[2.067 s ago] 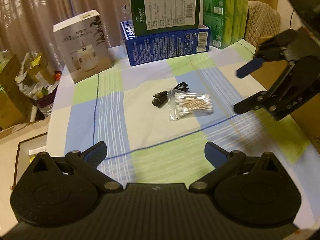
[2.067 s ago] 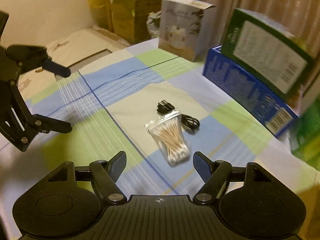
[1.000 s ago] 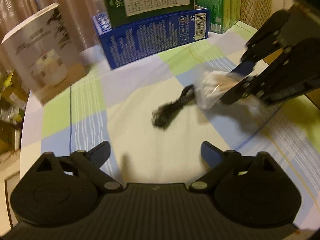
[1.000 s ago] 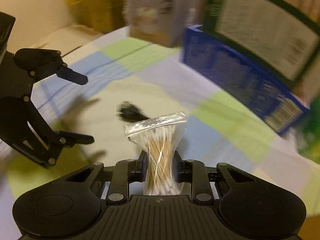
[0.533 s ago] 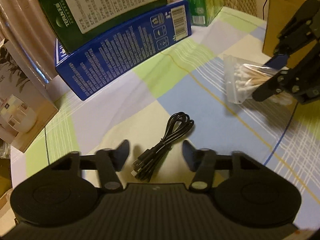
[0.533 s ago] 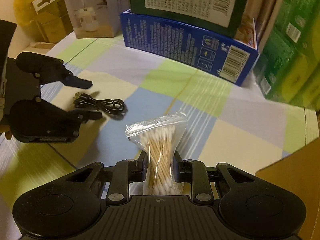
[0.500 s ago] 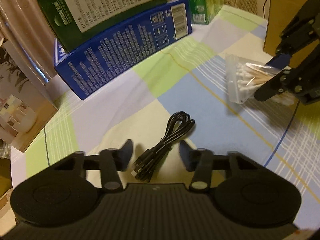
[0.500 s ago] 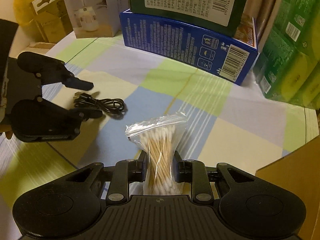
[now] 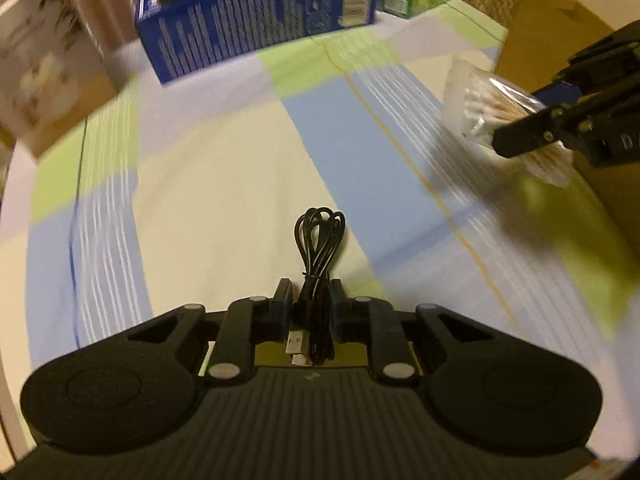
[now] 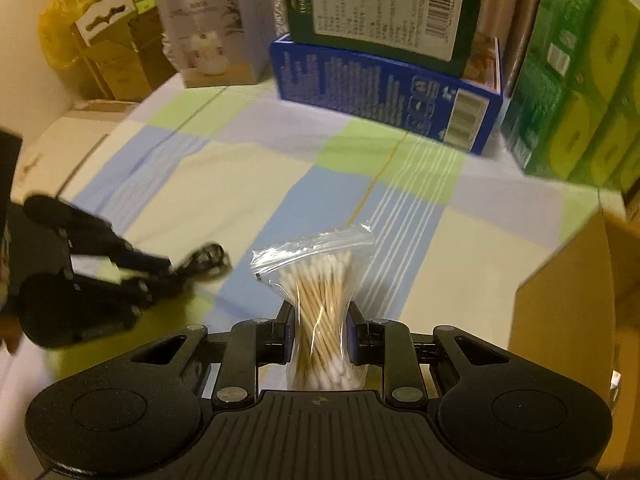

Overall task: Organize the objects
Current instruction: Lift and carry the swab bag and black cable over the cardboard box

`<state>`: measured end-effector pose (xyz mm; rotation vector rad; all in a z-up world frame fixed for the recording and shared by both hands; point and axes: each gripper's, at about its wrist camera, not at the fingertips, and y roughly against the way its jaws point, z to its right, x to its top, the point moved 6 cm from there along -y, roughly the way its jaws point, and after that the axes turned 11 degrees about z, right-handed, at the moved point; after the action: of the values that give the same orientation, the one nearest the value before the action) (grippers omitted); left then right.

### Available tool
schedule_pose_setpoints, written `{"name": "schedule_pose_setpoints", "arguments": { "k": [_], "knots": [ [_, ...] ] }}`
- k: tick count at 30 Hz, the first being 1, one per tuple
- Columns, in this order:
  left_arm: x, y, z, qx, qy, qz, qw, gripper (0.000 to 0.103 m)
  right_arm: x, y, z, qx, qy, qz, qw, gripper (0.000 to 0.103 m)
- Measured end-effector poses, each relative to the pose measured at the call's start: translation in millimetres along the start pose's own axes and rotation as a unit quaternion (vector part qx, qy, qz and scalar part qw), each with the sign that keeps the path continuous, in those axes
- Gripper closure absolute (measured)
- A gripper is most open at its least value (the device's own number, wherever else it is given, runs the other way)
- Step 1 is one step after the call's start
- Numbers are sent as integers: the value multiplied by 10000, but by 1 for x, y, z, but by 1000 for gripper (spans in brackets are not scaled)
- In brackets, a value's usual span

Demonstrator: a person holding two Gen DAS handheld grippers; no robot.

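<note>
The left gripper (image 9: 311,304) is pinched on a coiled black cable (image 9: 318,248), its two fingers pressed against the bundle near the plug end. The silver plug sits just behind the fingers, and the looped end of the cable reaches forward over the checked tablecloth (image 9: 208,184). From the right wrist view the cable (image 10: 206,260) hangs blurred at the tip of the left gripper (image 10: 160,268), far to the left of the blue box (image 10: 384,92).

The right gripper (image 10: 319,332) is clamped around the waist of a clear bag of cotton swabs (image 10: 320,304). The bag stands upright between the fingers, squeezed narrow in the middle, with its sealed top fanning out above them. In the left wrist view the same bag (image 9: 484,100) is held up in the right gripper (image 9: 532,120), in front of a brown cardboard box (image 9: 548,32) and to the right of the blue box (image 9: 260,28).

The blue box lies at the far side of the tablecloth (image 10: 224,184) with a dark green box (image 10: 380,4) resting on top of it. A white carton (image 10: 212,36) stands to the left of the blue box, and a stack of green packs (image 10: 576,92) stands to its right. The brown cardboard box (image 10: 568,320) rises at the right edge, nearer than the blue box.
</note>
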<state>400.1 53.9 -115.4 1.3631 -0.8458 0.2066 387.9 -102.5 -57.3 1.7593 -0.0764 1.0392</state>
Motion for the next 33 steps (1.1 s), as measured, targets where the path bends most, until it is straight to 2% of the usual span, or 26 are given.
{"name": "schedule_pose_setpoints", "arguments": {
  "k": [4,8,10,18,21,24,27,29,30,33],
  "knots": [
    [-21,26,26,-89,88,-22,9999,88,-31,25,-11,14,-145,40,9999,82],
    [-29,36,44,-25,-88,-22,10000,86,-57,42,-10,0,-548,59,9985,82],
    [-29,35,49,3,-102,-21,9999,81,-66,48,-10,-20,-697,80,9975,82],
    [-23,26,49,111,183,-46,9998,80,-83,57,-5,-126,-851,106,9962,82],
    [-24,28,46,187,392,-87,9990,89,-84,62,-7,-129,-866,168,9960,82],
    [-27,39,46,218,702,-50,9973,89,-85,72,-10,-108,-911,248,9955,82],
    [-28,58,52,223,980,71,9949,90,-86,86,-14,-119,-929,337,9950,82],
    [-25,74,58,194,1178,171,9927,95,-87,98,-18,-155,-941,417,9946,82],
    [-24,84,61,157,1295,246,9912,102,-87,104,-19,-178,-938,447,9944,82],
    [-23,107,73,249,1311,390,9903,103,-92,118,-22,-219,-952,469,9941,82]
  ]
}}
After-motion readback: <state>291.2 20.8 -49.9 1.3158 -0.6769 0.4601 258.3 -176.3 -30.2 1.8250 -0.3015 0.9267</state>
